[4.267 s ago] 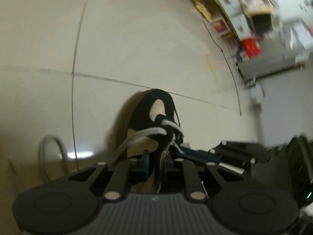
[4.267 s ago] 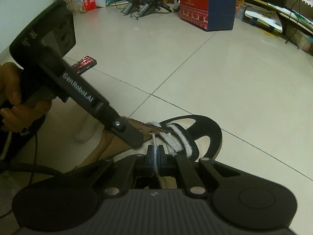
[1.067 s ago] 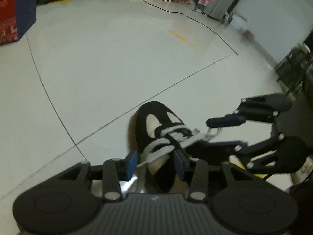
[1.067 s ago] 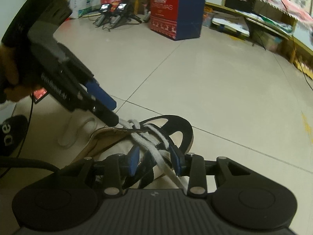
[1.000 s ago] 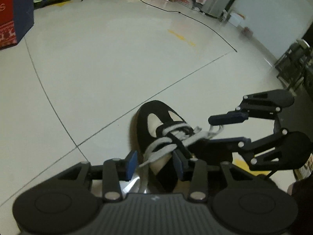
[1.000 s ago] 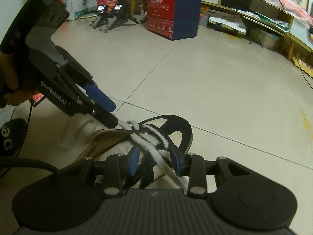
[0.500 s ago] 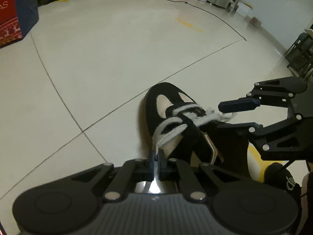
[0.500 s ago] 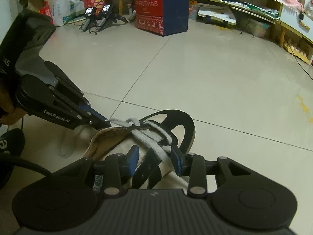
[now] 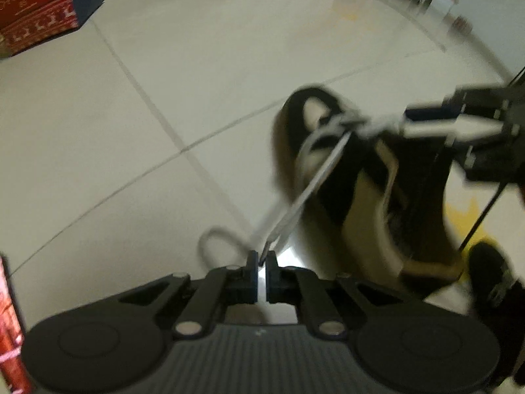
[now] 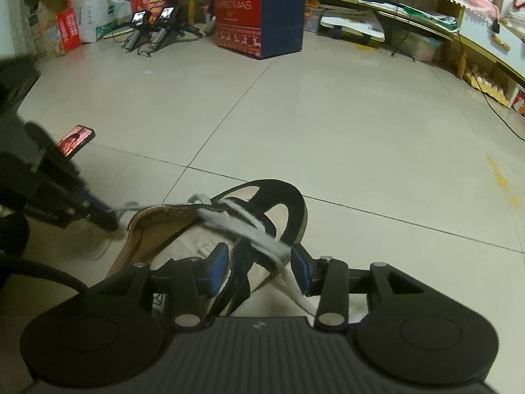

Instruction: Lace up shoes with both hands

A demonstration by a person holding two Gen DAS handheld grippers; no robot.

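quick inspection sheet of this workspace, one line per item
surface: pale tiled floor, dark grout lines.
job's things: black and tan shoe on the floor; white lace stretched taut from its eyelets.
clutter: red and blue Christmas box, bags, small dark device lying flat.
grippers: left gripper shut on the lace; right gripper over the shoe, jaws opening, lace between them but not pinched.
cables: black cable trailing across the floor at the right.
surroundings: low shelves with papers along the wall.
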